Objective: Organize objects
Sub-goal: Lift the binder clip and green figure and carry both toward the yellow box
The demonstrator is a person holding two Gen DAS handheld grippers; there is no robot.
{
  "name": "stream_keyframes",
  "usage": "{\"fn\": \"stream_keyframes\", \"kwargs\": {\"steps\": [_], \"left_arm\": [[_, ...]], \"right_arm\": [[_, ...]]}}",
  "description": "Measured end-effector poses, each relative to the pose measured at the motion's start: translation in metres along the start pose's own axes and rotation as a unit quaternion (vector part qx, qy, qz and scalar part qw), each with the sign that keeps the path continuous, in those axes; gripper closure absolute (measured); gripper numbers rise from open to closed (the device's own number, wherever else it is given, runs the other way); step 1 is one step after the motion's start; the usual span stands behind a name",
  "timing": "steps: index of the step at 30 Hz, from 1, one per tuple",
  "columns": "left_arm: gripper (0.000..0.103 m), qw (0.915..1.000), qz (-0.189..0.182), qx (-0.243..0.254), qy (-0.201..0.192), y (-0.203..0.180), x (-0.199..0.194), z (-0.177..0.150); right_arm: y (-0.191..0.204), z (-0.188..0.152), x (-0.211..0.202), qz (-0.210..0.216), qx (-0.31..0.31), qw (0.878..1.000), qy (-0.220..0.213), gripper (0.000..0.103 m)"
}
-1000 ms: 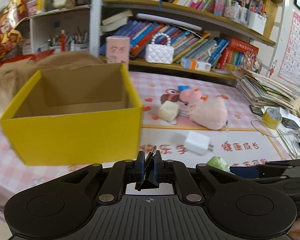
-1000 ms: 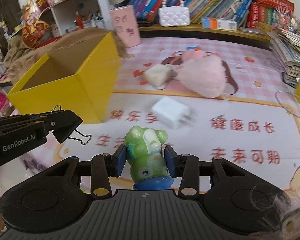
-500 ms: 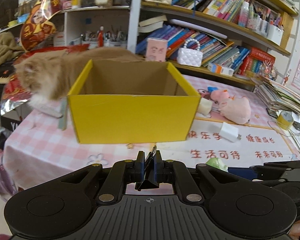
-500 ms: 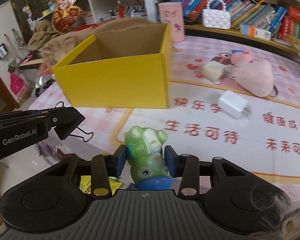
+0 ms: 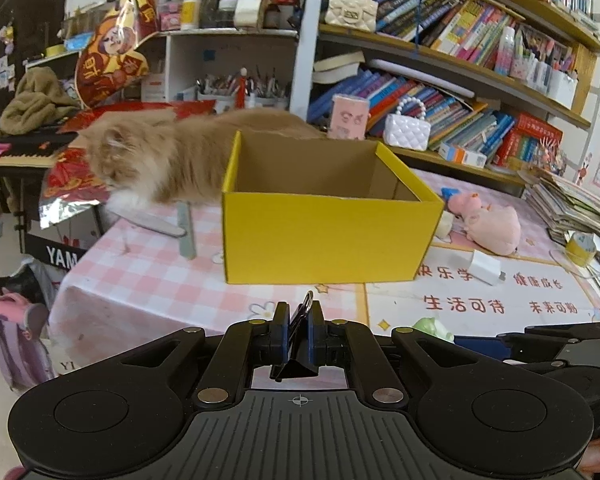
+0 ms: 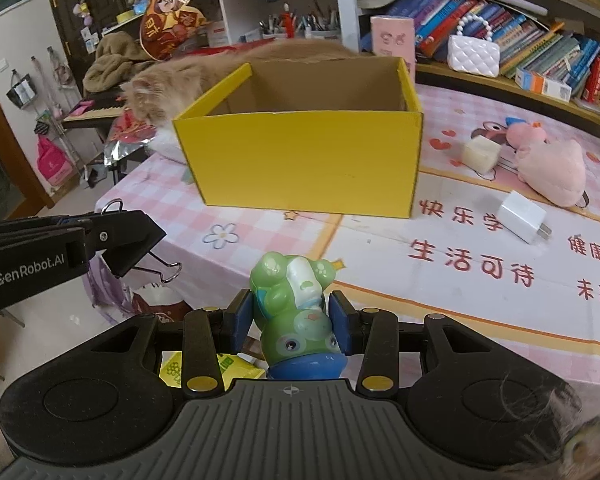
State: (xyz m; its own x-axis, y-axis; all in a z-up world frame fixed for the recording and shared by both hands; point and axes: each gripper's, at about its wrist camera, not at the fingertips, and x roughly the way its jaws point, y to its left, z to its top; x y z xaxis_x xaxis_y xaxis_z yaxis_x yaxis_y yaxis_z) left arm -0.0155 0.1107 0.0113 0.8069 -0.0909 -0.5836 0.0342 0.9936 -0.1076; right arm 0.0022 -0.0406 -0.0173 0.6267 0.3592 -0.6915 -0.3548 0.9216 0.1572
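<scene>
Left gripper (image 5: 298, 322): jaws pressing together on black binder clip (image 5: 296, 364), wire loops projecting ahead, hovering off the near table edge

Right gripper (image 6: 291, 322): jaws pinching green frog figure (image 6: 294, 312), blue base toward the camera

Yellow box (image 6: 304, 160): sitting open and upright on pink checked tablecloth (image 6: 236, 220), beyond both grippers

White charger (image 6: 523, 216), cream cube (image 6: 478, 153) and pink plush (image 6: 550, 170): lying on the tablecloth right of the box

Orange cat (image 5: 156, 156): lying behind the box

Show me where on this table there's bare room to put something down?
The checked cloth in front of the yellow box is bare, as is the box's inside. To its right it's crowded: charger, pink plush, cream cube. A cat lies behind.
</scene>
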Motion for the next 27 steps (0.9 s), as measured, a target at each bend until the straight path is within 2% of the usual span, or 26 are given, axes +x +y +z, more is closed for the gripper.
{"fn": "stream_keyframes", "kwargs": {"steps": [12, 23, 27], "left_arm": [[0.096, 0.9991, -0.015, -0.026, -0.029, 0.020, -0.006, 0.022], [0.096, 0.9949, -0.015, -0.037, -0.092, 0.025, 0.019, 0.081], [0.096, 0.9942, -0.012, -0.038, -0.100, 0.024, 0.040, 0.100]], "right_arm": [[0.011, 0.029, -0.009, -0.001, 0.000, 0.999, -0.032, 0.065], [-0.007, 0.109, -0.003, -0.005, -0.015, 0.993, -0.114, 0.065], [-0.016, 0.140, 0.011, -0.002, -0.024, 0.991, -0.133, 0.065]]}}
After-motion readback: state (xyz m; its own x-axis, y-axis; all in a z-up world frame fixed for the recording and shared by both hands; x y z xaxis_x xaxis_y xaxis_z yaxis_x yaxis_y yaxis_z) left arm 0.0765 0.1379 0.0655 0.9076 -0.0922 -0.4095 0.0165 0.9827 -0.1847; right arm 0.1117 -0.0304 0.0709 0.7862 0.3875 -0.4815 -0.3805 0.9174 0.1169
